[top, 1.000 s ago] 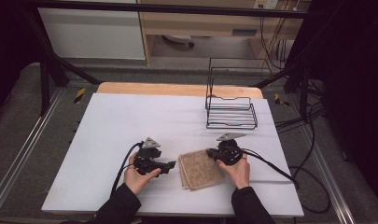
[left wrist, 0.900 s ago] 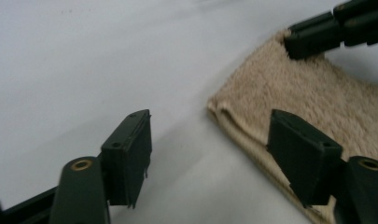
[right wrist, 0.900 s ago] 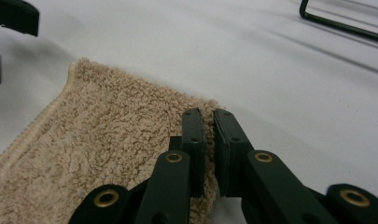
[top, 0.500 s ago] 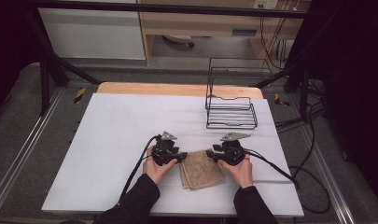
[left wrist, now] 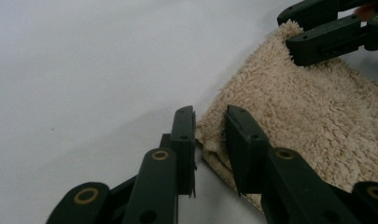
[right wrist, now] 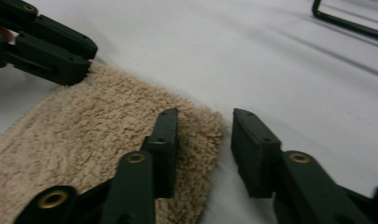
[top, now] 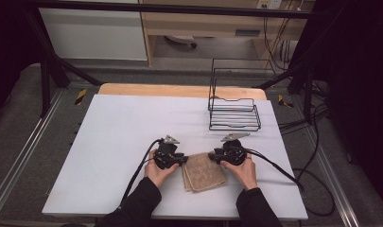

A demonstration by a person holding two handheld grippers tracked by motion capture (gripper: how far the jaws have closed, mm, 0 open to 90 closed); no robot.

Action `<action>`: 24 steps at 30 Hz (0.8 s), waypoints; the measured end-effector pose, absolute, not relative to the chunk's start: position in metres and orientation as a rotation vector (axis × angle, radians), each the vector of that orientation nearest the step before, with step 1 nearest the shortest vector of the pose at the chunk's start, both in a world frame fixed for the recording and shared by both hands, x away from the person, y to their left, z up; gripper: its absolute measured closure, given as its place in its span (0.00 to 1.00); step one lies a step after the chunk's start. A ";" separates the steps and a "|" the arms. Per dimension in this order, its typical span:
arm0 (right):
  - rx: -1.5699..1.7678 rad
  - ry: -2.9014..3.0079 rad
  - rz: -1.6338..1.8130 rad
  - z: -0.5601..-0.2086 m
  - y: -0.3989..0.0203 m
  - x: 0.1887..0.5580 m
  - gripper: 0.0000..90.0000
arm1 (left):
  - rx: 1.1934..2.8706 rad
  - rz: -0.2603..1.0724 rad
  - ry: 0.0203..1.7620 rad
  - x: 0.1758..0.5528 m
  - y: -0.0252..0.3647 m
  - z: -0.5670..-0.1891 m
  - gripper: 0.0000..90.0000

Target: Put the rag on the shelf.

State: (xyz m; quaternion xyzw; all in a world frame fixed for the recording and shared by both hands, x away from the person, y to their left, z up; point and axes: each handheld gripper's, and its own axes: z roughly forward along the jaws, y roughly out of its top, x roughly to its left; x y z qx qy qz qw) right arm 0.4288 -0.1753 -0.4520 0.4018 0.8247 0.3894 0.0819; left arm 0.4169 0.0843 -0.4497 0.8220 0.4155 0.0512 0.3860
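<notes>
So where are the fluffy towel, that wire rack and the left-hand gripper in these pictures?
towel (top: 204, 172), high view, middle of its folded top.
wire rack (top: 234, 124), high view, a bar of its floor.
left gripper (left wrist: 210, 140), left gripper view, gap between its tips at the towel's corner.

No text, label, brand, number or sign is showing legibly anywhere in these views.
</notes>
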 end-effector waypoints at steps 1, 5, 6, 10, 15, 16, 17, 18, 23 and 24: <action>1.212 2.471 1.172 -0.453 -0.175 0.428 0.77 | 2.093 0.123 1.056 0.417 0.084 -0.450 0.84; 1.243 2.475 1.190 -0.453 -0.174 0.427 0.83 | 2.090 0.098 1.054 0.417 0.084 -0.450 0.89; 1.254 2.478 1.198 -0.453 -0.174 0.427 0.87 | 2.089 0.096 1.053 0.417 0.084 -0.450 0.91; 1.279 2.469 1.206 -0.452 -0.173 0.426 0.92 | 2.082 0.090 1.057 0.417 0.084 -0.449 0.93; 1.263 2.431 1.230 -0.447 -0.174 0.421 0.93 | 2.050 0.099 1.042 0.414 0.087 -0.446 0.94; 1.262 2.420 1.248 -0.445 -0.174 0.419 0.93 | 2.047 0.102 1.031 0.414 0.089 -0.444 0.94; 1.257 2.411 1.263 -0.443 -0.175 0.418 0.93 | 2.036 0.103 1.025 0.412 0.090 -0.442 0.94; 1.257 2.411 1.263 -0.443 -0.175 0.418 0.93 | 2.024 0.103 1.015 0.411 0.091 -0.440 0.94; 1.216 2.349 1.358 -0.428 -0.181 0.406 0.93 | 1.971 0.122 0.958 0.402 0.096 -0.428 0.95; 1.216 2.349 1.358 -0.428 -0.181 0.406 0.93 | 1.967 0.128 0.946 0.400 0.097 -0.426 0.95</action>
